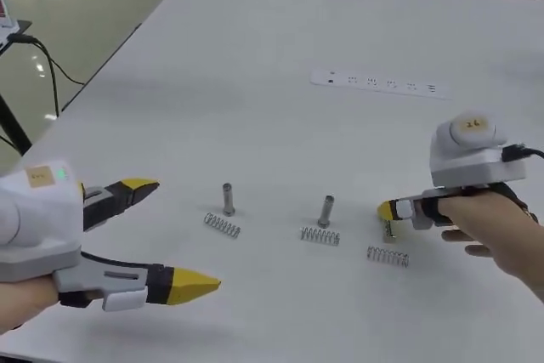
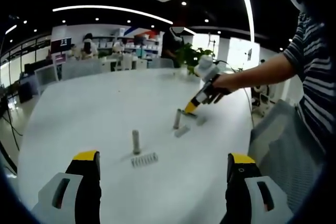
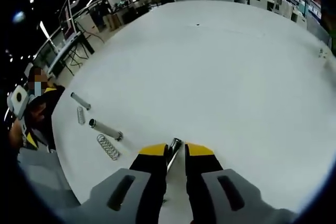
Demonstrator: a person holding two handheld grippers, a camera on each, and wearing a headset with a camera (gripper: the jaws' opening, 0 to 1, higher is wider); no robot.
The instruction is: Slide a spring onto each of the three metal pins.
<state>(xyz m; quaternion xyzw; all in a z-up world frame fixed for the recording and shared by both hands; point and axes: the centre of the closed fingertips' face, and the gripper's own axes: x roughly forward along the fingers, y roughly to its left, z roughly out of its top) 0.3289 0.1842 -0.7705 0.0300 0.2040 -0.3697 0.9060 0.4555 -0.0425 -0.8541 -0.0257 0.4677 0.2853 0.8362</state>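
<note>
Two metal pins stand upright on the white table [image 1: 280,133]: the left pin [image 1: 228,199] and the middle pin [image 1: 326,210]. A spring lies in front of each: left spring [image 1: 222,225], middle spring [image 1: 320,235]. A third spring [image 1: 388,256] lies further right. My right gripper [image 1: 387,210] is shut on the third pin [image 1: 389,229], whose top shows between the yellow tips in the right gripper view [image 3: 174,148]. My left gripper [image 1: 170,235] hovers open at the near left, short of the left pin [image 2: 136,141] and its spring [image 2: 144,159], with nothing between its fingers.
A white power strip [image 1: 378,84] lies farther back on the table. The table's left edge [image 1: 93,82] runs diagonally, with floor and a black cable beyond it. A person's hand and striped sleeve [image 2: 310,72] are at the right.
</note>
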